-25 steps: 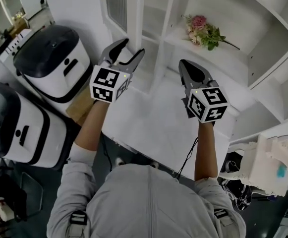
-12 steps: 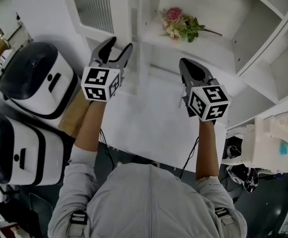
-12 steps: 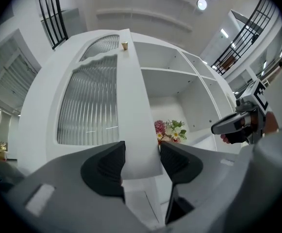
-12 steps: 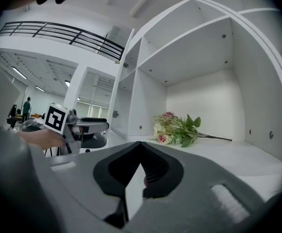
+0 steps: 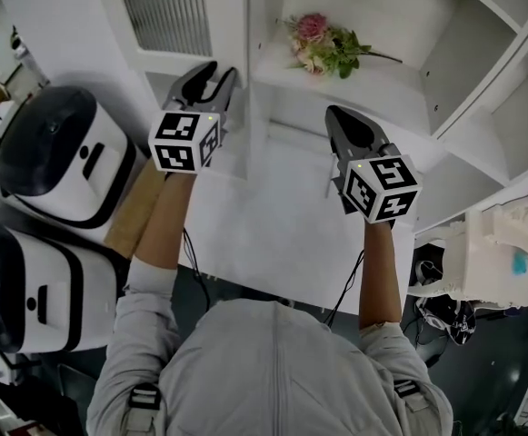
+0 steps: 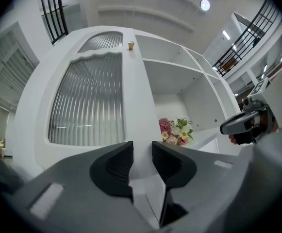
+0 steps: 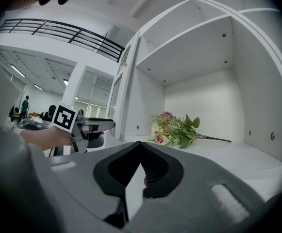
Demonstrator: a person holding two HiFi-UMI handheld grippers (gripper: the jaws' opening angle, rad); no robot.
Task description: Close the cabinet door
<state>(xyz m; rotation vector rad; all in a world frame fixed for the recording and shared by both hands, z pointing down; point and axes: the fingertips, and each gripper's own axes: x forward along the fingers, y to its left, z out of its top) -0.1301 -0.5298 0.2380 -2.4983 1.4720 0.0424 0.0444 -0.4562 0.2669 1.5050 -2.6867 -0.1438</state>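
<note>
The white cabinet door (image 5: 227, 25) with a ribbed glass panel (image 6: 87, 101) stands swung open at the left of the open shelves. My left gripper (image 5: 216, 75) is at the door's free edge. Its jaws have just been closing, and in the left gripper view (image 6: 141, 157) the white door stile fills the gap between the pads. A small gold knob (image 6: 130, 45) sits high on that stile. My right gripper (image 5: 341, 116) hovers shut and empty over the white counter (image 5: 282, 216), its tips (image 7: 140, 144) meeting. A bunch of flowers (image 5: 327, 48) lies on the shelf behind.
Two rounded white-and-black appliances (image 5: 59, 148) (image 5: 27, 271) stand on the left, with a brown cardboard box (image 5: 136, 207) beside them. A white device (image 5: 500, 262) sits at the right. Open shelf compartments (image 7: 204, 57) rise behind the flowers (image 7: 174, 130).
My left gripper has moved up to the door's edge and its wide jaws have narrowed around the stile. The right gripper has hardly shifted and stays shut.
</note>
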